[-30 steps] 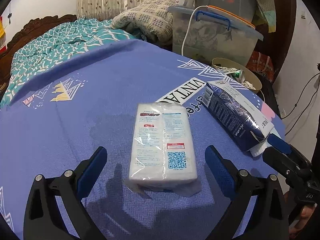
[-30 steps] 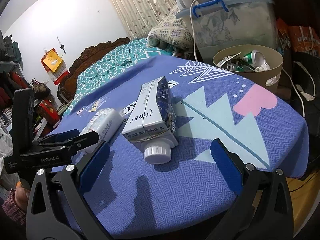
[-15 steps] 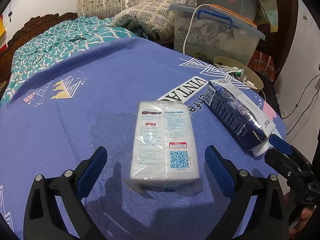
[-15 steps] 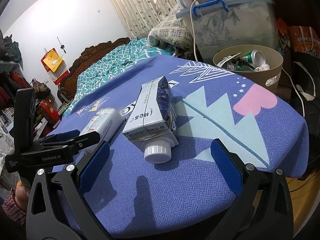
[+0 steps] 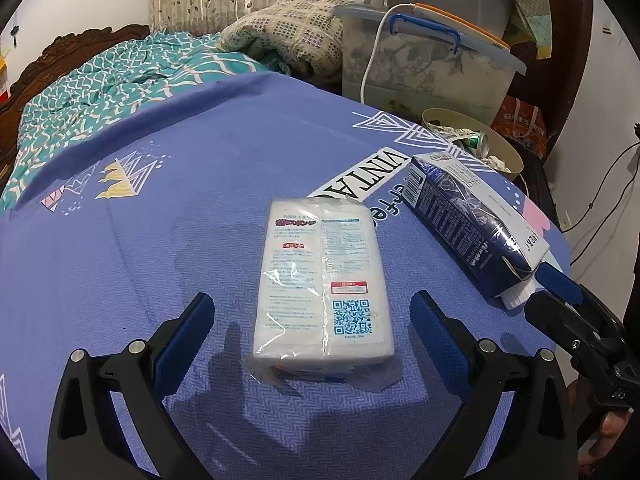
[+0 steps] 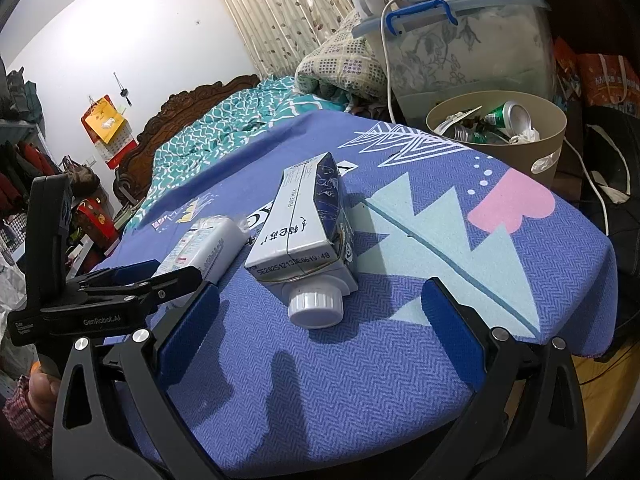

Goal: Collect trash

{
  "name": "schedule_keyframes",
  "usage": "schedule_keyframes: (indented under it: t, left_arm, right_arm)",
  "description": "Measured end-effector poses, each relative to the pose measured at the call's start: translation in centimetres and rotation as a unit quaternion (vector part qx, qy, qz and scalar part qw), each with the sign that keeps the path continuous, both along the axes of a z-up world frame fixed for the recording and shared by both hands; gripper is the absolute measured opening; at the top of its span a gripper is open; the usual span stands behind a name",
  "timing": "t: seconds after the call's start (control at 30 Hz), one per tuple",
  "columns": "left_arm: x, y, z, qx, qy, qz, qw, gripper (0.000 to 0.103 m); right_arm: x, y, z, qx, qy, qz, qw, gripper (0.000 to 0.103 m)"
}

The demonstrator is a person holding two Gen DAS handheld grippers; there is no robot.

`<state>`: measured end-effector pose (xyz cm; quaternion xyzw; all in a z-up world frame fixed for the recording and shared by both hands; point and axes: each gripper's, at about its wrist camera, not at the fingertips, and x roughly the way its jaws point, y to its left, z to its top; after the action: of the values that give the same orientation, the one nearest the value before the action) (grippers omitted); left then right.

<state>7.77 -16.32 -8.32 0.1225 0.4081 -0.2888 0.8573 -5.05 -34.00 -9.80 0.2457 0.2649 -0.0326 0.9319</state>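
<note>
A white plastic-wrapped pack (image 5: 324, 280) with a QR code lies flat on the blue tablecloth (image 5: 180, 208). My left gripper (image 5: 308, 320) is open, its jaws either side of the pack's near end. A dark blue and white milk carton (image 6: 308, 236) lies on its side, white cap (image 6: 316, 307) toward me. My right gripper (image 6: 320, 316) is open just in front of the cap. The carton also shows in the left wrist view (image 5: 472, 224), and the pack in the right wrist view (image 6: 204, 246). A tan trash bin (image 6: 516, 152) holds a green can and wrappers beyond the table's far edge.
A clear storage box (image 6: 460, 40) with a blue handle and a white cable stands behind the bin. A bed with a teal quilt (image 5: 100, 88) and a folded blanket (image 5: 288, 28) lies beyond the table. The table edge (image 6: 600, 280) drops off at right.
Both grippers have barely moved. The left gripper has drifted slightly back from the pack, jaws still open.
</note>
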Motion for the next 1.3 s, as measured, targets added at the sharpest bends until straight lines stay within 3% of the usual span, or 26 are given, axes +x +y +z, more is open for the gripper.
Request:
schedule_keyframes:
  t: [1.3]
  left_arm:
    - [-0.34,-0.08,0.06,-0.009,0.002,-0.018,0.9998,0.094]
  right_arm:
    - [0.54,-0.14,0.25,-0.01,0.006,-0.002,1.0,0.1]
